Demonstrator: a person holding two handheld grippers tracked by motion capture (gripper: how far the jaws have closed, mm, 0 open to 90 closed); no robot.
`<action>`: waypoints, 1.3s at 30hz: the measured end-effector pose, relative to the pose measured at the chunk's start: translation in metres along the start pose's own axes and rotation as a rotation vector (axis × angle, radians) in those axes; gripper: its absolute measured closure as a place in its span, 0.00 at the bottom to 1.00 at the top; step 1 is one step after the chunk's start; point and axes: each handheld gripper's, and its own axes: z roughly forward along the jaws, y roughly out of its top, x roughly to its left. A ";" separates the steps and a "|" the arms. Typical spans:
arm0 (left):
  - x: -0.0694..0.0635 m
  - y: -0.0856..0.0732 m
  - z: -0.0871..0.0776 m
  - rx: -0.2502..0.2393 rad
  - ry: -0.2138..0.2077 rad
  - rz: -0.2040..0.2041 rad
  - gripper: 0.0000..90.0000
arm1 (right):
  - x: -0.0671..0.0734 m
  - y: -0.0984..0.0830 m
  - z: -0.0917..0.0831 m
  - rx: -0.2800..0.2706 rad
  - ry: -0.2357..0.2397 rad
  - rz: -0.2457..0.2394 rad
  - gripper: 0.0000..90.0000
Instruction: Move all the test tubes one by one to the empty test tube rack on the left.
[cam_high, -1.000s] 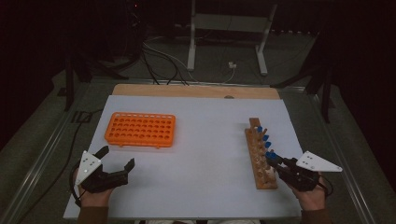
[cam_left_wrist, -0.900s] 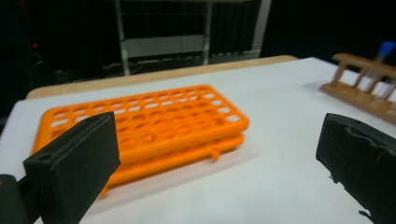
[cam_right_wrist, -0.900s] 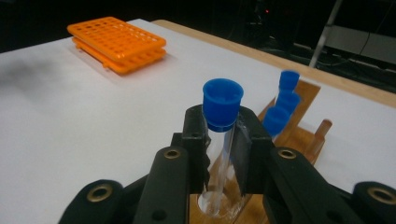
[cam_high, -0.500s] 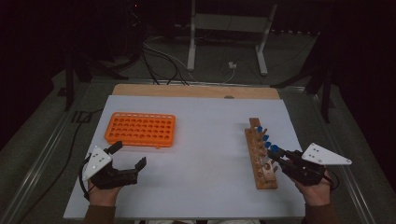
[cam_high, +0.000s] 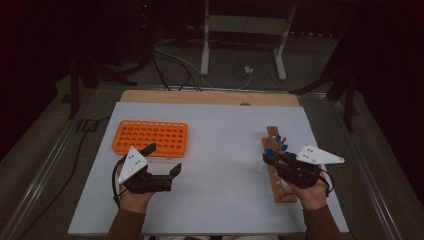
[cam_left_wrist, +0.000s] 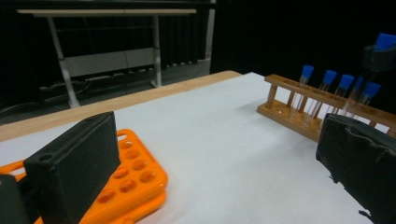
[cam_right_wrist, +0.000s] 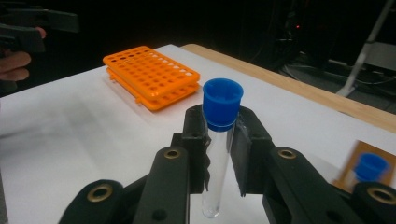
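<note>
From the high view, the right gripper (cam_high: 268, 159) hovers over the wooden rack (cam_high: 278, 165) at the table's right, while the orange rack (cam_high: 150, 138) lies well apart to its left, just beyond the left gripper (cam_high: 162, 159), the nearer hand. One rack of each kind; the remaining tubes (cam_high: 280, 148) are dim there, perhaps four. In the left gripper view its jaws stand wide apart with nothing between, and four blue-capped tubes (cam_left_wrist: 327, 84) stand in the wooden rack (cam_left_wrist: 299, 112). In the right gripper view the jaws clamp one blue-capped tube (cam_right_wrist: 219, 140), long axis upright, the orange rack (cam_right_wrist: 149, 77) ahead and leftward.
</note>
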 end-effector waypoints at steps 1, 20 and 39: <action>-0.001 0.001 0.003 0.004 -0.003 0.003 0.00 | 0.002 0.001 0.004 0.001 0.006 -0.002 0.85; -0.033 0.004 0.069 0.098 -0.095 0.019 0.08 | 0.023 0.019 0.064 0.020 0.079 0.009 0.85; -0.063 0.002 0.105 0.127 -0.226 0.063 0.68 | 0.040 0.025 0.088 0.020 0.136 0.011 0.85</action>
